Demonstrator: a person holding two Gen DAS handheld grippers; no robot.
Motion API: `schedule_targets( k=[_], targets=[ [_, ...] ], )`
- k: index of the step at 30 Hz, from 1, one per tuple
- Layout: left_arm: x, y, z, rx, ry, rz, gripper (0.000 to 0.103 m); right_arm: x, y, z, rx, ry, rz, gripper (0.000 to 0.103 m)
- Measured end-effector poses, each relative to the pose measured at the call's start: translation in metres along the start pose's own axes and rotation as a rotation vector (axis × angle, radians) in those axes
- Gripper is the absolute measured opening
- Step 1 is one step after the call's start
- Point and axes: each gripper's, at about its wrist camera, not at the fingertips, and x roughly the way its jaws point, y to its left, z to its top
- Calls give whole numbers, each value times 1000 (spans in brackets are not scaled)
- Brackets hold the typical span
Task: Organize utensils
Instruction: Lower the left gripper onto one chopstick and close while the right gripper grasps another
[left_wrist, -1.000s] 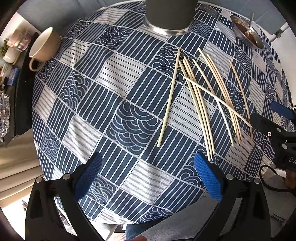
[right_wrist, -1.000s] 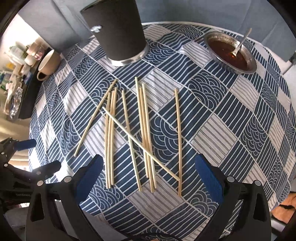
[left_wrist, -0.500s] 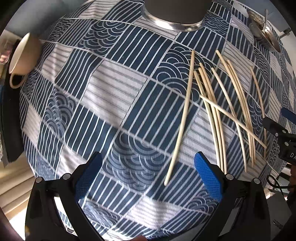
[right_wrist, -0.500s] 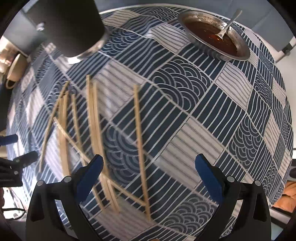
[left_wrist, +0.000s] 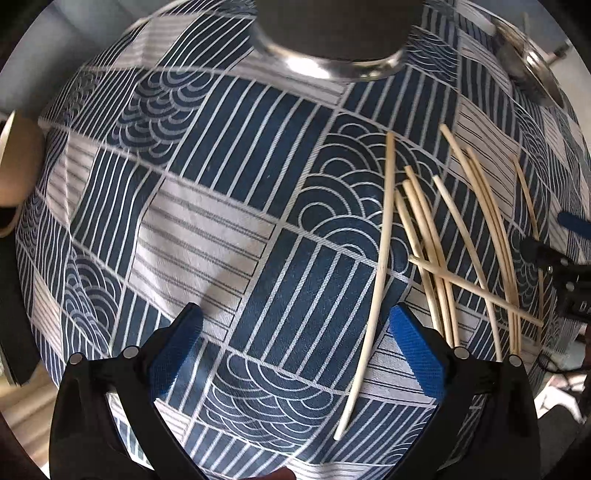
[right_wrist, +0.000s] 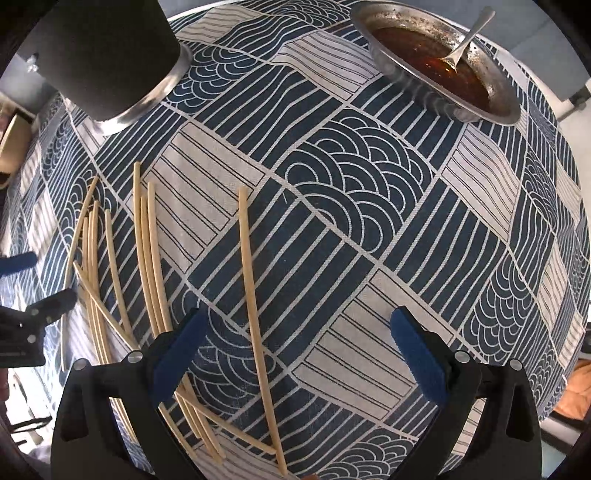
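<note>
Barely begun: chopsticks (right_wrist: 147, 258) all loose on the desk (right_wrist: 369, 221), none in the black holder (right_wrist: 107, 55). Left tool (left_wrist: 295, 354) and right tool (right_wrist: 295, 354) wide open, empty.

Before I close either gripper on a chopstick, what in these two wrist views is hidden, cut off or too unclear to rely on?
- Black container: its top is cut off by the frame edge in both views, so the opening is unseen.
- Chopstick pile: near ends hidden under the right gripper finger in the right view.
- Beige cup: cropped at the left view's edge.
- Metal bowl: blurred at the left view's rim; contents unreadable there.
</note>
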Motion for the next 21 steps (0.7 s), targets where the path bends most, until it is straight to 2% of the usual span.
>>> schedule_targets(
  k=[4,10,12,13,17,18,19,20,21],
  targets=[
    [-2,-2,1,25,-36,-2,99,4,-5,-3,-13,-36,3,97],
    [-2,-2,-11,6,-80,-4,99,-6,-2,-27,-9,-78,-1,97],
    [-3,2,-33,-9,-93,-4,99,-8,1,-36,-28,-86,-1,97],
    [-11,1,-55,-13,-101,-7,99,-11,0,-37,-55,-91,1,97],
    [-14,2,-77,32,-138,-11,94,-12,1,-51,-132,-88,11,94],
    [-17,3,-81,50,-141,-15,87,-13,0,-55,-142,-90,13,90],
    [-21,4,-88,69,-143,-18,73,-15,-2,-57,-138,-91,13,85],
    [-27,5,-93,81,-142,-22,64,-18,-5,-60,-132,-92,12,71],
    [-30,5,-98,97,-134,-24,44,-22,-9,-63,-125,-91,12,62]
  ],
)
